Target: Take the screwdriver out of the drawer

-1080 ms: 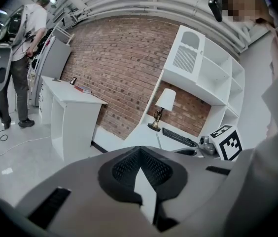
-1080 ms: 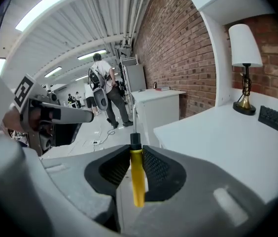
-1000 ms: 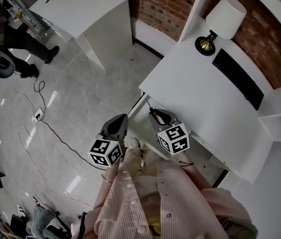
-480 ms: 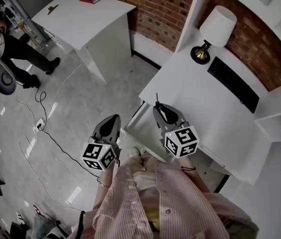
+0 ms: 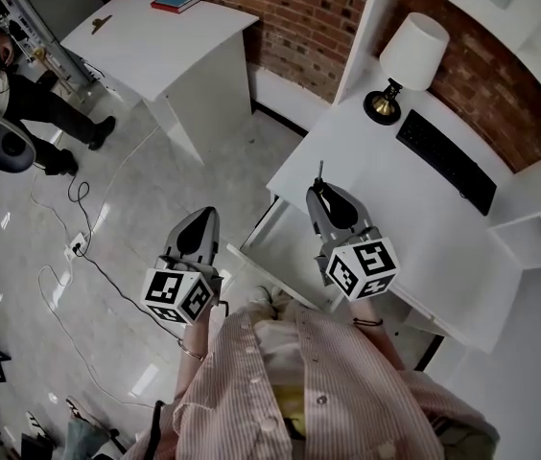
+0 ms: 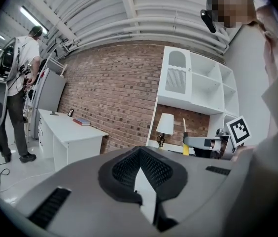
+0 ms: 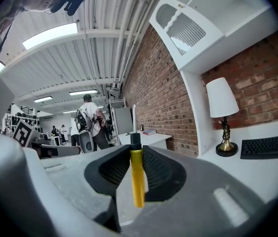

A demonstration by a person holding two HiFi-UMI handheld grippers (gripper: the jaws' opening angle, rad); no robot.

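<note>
Right gripper [image 5: 323, 192] clamped on the yellow handle of the screwdriver [image 7: 137, 174], dark shaft pointing upward, tool held above the near corner of the white desk [image 5: 395, 199], left gripper [image 5: 199, 218] jaws together, nothing between them, over the floor [image 5: 155, 199].

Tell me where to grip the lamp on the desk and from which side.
Grip the lamp by its thin brass stem, between shade and round base: the shade looks too wide for the jaws, the base too flat. Come in level from the open front of the desk; the brick wall is behind it, the keyboard beside it.
</note>
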